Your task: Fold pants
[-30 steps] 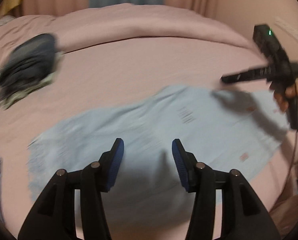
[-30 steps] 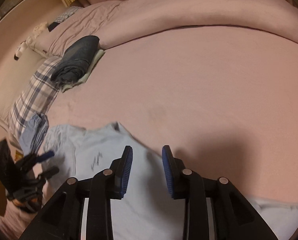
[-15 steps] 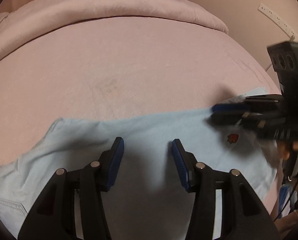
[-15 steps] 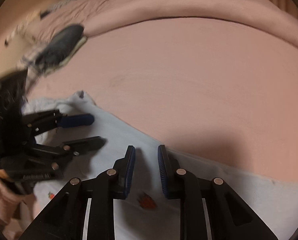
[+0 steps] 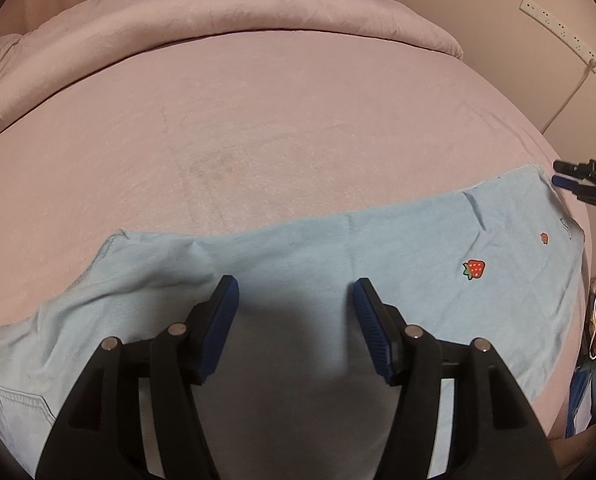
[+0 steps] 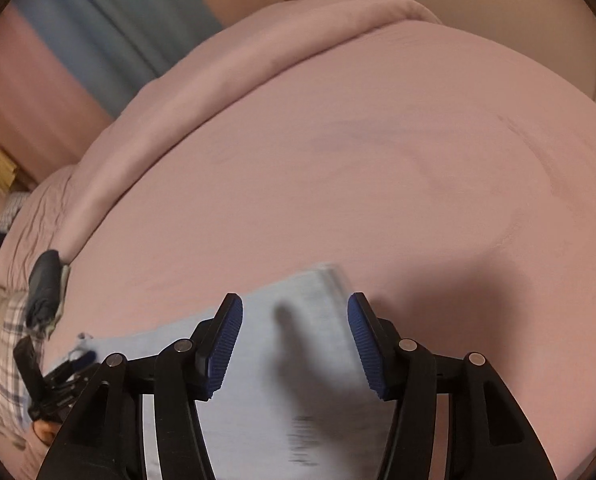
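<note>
Lying flat across the near part of a pink bed (image 5: 258,128), a pair of light blue pants (image 5: 397,248) stretches from the left edge of the left wrist view to the right side of the mattress. Small red strawberry patches (image 5: 474,269) dot the fabric near its right end, and a stitched pocket (image 5: 18,404) shows at the lower left. The left hand-held gripper (image 5: 296,316) hovers over the middle of the pants with its blue-padded jaws apart and widening; only flat cloth lies below the gap, and nothing is pinched. The right hand-held gripper (image 6: 294,340) is likewise spreading its jaws above one end of the pants, which looks blurred in that view, and the pads do not press on the fabric. In the left wrist view, the right hand-held gripper appears at the far right edge, just beyond the end of the pants. A rolled pink duvet (image 5: 226,12) lies along the far side of the bed. A dark folded garment (image 6: 45,288) rests near a plaid pillow (image 6: 12,344) at the left.
</note>
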A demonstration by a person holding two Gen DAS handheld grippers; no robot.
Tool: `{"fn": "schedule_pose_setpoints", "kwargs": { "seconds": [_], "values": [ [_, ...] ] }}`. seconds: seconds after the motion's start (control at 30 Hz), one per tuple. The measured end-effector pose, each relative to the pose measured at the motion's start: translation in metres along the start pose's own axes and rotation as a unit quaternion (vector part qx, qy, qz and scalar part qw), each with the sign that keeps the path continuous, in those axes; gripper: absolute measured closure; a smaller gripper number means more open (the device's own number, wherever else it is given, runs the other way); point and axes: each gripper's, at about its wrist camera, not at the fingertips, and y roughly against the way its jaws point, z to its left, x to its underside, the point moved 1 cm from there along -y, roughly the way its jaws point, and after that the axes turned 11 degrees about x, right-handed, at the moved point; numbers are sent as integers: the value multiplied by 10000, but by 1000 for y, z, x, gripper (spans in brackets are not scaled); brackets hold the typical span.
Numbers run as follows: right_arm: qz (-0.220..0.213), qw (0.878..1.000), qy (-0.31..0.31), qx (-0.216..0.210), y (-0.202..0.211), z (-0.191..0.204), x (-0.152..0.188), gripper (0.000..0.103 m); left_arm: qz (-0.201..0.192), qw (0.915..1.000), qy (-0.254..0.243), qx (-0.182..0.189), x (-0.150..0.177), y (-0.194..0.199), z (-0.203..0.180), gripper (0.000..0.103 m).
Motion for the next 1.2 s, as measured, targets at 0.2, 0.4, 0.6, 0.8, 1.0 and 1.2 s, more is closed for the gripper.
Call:
{"fn": "schedule_pose_setpoints", "kwargs": {
  "seconds": [0.2, 0.4, 0.6, 0.8, 1.0, 1.2],
  "values": [
    [428, 9979, 255, -411, -36, 6, 3, 61, 59, 9998, 44, -160, -3, -5, -6, 36],
    [173, 9963, 750, -388, -26, 29, 0, 92, 92, 9997, 54, -230, -6, -8, -7, 33],
    [295, 9969, 731, -35, -51, 19, 0, 94, 34, 9997, 30, -253, -4, -9, -8, 31],
    [-62, 9976, 683, 111, -14, 23, 0, 73, 38, 9990, 89, -435, -6, -6, -22, 31],
    [-369, 9915, 1203, -336, 30, 45, 24, 62, -176, 9989, -363, -220, -3, 9, -65, 31],
    [123, 9784, 1939, -707, 16, 70, 74, 62, -22, 9970, -765, -110, 17, -2, -103, 30]
  ]
}}
